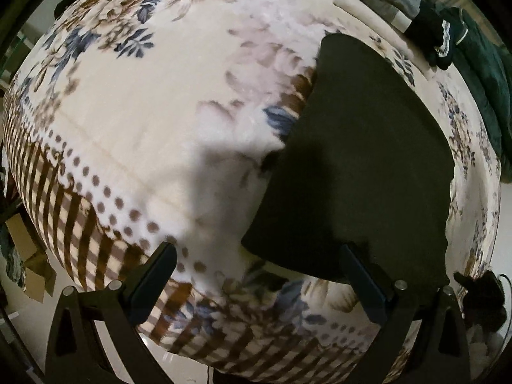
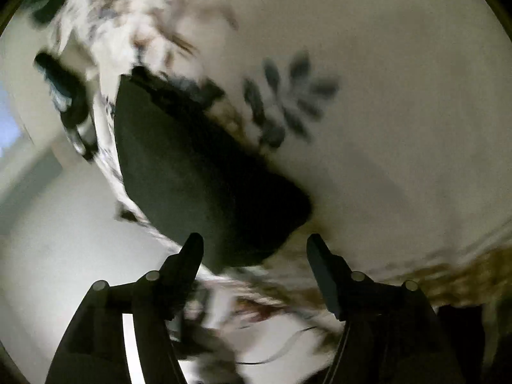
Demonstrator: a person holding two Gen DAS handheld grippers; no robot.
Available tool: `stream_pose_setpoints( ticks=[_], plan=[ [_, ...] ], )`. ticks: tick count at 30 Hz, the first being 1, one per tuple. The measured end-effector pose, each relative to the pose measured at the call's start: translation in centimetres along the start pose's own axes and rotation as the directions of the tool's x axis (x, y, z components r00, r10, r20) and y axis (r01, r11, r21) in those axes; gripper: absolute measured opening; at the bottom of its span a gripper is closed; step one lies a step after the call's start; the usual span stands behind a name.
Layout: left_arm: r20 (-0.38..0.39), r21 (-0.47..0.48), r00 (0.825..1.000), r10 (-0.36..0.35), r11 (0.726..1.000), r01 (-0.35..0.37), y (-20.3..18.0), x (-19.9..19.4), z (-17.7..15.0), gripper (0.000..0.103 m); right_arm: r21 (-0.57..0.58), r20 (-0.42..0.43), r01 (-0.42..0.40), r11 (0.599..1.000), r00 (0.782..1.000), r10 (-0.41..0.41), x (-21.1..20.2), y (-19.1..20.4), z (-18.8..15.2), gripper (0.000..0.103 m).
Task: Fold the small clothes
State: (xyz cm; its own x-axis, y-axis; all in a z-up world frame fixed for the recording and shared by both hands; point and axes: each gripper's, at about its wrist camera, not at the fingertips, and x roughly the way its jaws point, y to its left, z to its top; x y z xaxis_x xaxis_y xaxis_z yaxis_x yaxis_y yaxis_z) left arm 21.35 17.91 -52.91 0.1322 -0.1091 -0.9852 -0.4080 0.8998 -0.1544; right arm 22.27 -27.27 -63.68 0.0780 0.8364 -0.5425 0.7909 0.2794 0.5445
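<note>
Risk is a spoiled fold: dark cloth [image 1: 361,166] lies flat on the floral blanket [image 1: 144,112], left gripper [image 1: 259,275] and right gripper [image 2: 254,256] both wide, holding nothing; a careless pinch could catch blanket too.

The left gripper [image 1: 259,259] points down over a floral blanket [image 1: 153,121], its jaws spread wide with nothing between them. A dark folded garment [image 1: 361,166] lies flat on the blanket at right, its near edge just beside the right fingertip [image 1: 348,252]. More dark clothes [image 1: 438,38] lie at the far right.
</note>
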Motion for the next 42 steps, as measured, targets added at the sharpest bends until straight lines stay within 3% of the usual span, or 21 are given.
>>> stream_pose_setpoints(
  ticks=[1, 3, 4, 6, 8, 10, 12, 14, 15, 16, 18, 20, 22, 24, 26, 27, 28, 31, 34, 38, 42],
  plan=[
    [-0.003, -0.007, 1.000, -0.002, 1.000, 0.002, -0.1, 0.1, -0.2, 0.103, 0.029, -0.003, -0.052, 0.998, 0.999, 0.052, 1.1, -0.3, 0.2, 0.067],
    [-0.006, -0.017, 1.000, -0.006, 1.000, 0.006, -0.3, 0.1, -0.4, 0.103, 0.013, 0.059, -0.113, 0.993, 0.992, 0.112, 2.4, 0.3, 0.5, 0.026],
    [-0.005, -0.019, 1.000, -0.004, 1.000, 0.004, -0.4, 0.0, -0.5, 0.103, -0.046, 0.067, -0.125, 0.991, 0.989, 0.128, 2.6, 1.3, 0.7, 0.022],
    [-0.001, -0.021, 1.000, -0.008, 1.000, 0.008, -0.6, -0.1, -0.6, 0.103, -0.268, 0.071, -0.237, 0.934, 0.962, 0.264, 1.8, 4.9, -0.1, 0.016],
    [0.009, -0.014, 1.000, -0.021, 1.000, 0.021, -0.6, -0.4, -0.6, 0.103, -0.514, 0.044, -0.239, 0.824, 0.952, 0.303, 0.1, 8.1, -2.0, 0.016],
    [0.015, -0.013, 0.999, -0.030, 0.999, 0.031, -0.4, -0.5, -0.5, 0.103, -0.621, 0.085, -0.119, 0.775, 0.972, 0.217, -0.5, 8.2, -2.2, 0.015],
    [0.015, -0.027, 0.999, -0.039, 0.999, 0.040, 0.1, -0.6, -0.6, 0.103, -0.596, 0.121, 0.044, 0.801, 0.992, 0.035, 0.2, 5.9, -0.5, 0.016],
    [0.019, -0.045, 0.999, -0.047, 0.998, 0.048, 0.8, -0.9, -0.9, 0.103, -0.515, 0.082, 0.135, 0.846, 0.991, -0.108, 0.8, 2.5, 1.1, 0.028],
    [0.021, -0.049, 0.999, -0.047, 0.998, 0.048, 1.2, -1.0, -1.1, 0.103, -0.513, 0.080, 0.164, 0.842, 0.986, -0.144, 0.5, 1.9, 1.0, 0.040],
    [0.022, -0.049, 0.999, -0.045, 0.998, 0.046, 1.5, -1.2, -1.3, 0.103, -0.533, 0.100, 0.216, 0.818, 0.976, -0.193, 0.3, 1.8, 0.5, 0.049],
    [0.026, -0.047, 0.999, -0.040, 0.998, 0.041, 2.0, -1.5, -1.6, 0.103, -0.589, 0.149, 0.308, 0.748, 0.950, -0.274, -0.7, 2.9, -0.5, 0.050],
    [0.024, -0.047, 0.999, -0.033, 0.998, 0.034, 2.5, -1.5, -1.8, 0.103, -0.588, 0.194, 0.355, 0.726, 0.934, -0.300, -2.0, 4.0, -1.1, 0.052],
    [0.022, -0.054, 0.999, -0.034, 0.998, 0.035, 2.7, -1.5, -2.0, 0.103, -0.568, 0.188, 0.297, 0.767, 0.955, -0.231, -3.1, 5.5, -0.4, 0.053],
    [0.022, -0.064, 0.999, -0.040, 0.997, 0.042, 2.7, -1.4, -2.1, 0.103, -0.542, 0.146, 0.196, 0.817, 0.980, -0.138, -3.5, 6.4, -0.1, 0.063],
    [0.018, -0.069, 0.999, -0.046, 0.996, 0.047, 2.5, -1.3, -2.2, 0.103, -0.514, 0.083, 0.175, 0.839, 0.984, -0.154, -1.4, 6.7, 0.7, 0.060],
    [0.017, -0.069, 0.999, -0.050, 0.996, 0.051, 2.4, -1.2, -2.3, 0.103, -0.495, 0.059, 0.191, 0.848, 0.981, -0.187, -0.4, 6.6, 1.0, 0.042],
    [0.016, -0.069, 0.998, -0.053, 0.996, 0.054, 2.2, -1.2, -2.3, 0.103, -0.478, 0.075, 0.220, 0.851, 0.975, -0.209, -0.1, 7.0, 0.8, 0.011],
    [0.022, -0.069, 0.998, -0.060, 0.996, 0.061, 1.9, -1.1, -2.5, 0.103, -0.476, 0.174, 0.290, 0.831, 0.957, -0.234, -1.2, 9.4, -0.2, 0.006],
    [0.027, -0.079, 0.997, -0.073, 0.994, 0.075, 1.9, -0.9, -2.8, 0.103, -0.487, 0.281, 0.377, 0.788, 0.922, -0.268, -3.0, 10.6, -1.2, 0.006],
    [0.026, -0.104, 0.996, -0.084, 0.991, 0.087, 2.3, -0.3, -2.8, 0.103, -0.490, 0.141, 0.409, 0.770, 0.909, -0.392, -0.2, 9.6, 0.9, 0.007],
    [0.093, -0.079, 0.991, -0.096, 0.991, 0.104, 1.8, -0.4, 0.3, 0.103, -0.532, 0.188, 0.405, 0.744, 0.913, -0.363, -1.9, 13.2, 2.7, 0.037]
  ],
)
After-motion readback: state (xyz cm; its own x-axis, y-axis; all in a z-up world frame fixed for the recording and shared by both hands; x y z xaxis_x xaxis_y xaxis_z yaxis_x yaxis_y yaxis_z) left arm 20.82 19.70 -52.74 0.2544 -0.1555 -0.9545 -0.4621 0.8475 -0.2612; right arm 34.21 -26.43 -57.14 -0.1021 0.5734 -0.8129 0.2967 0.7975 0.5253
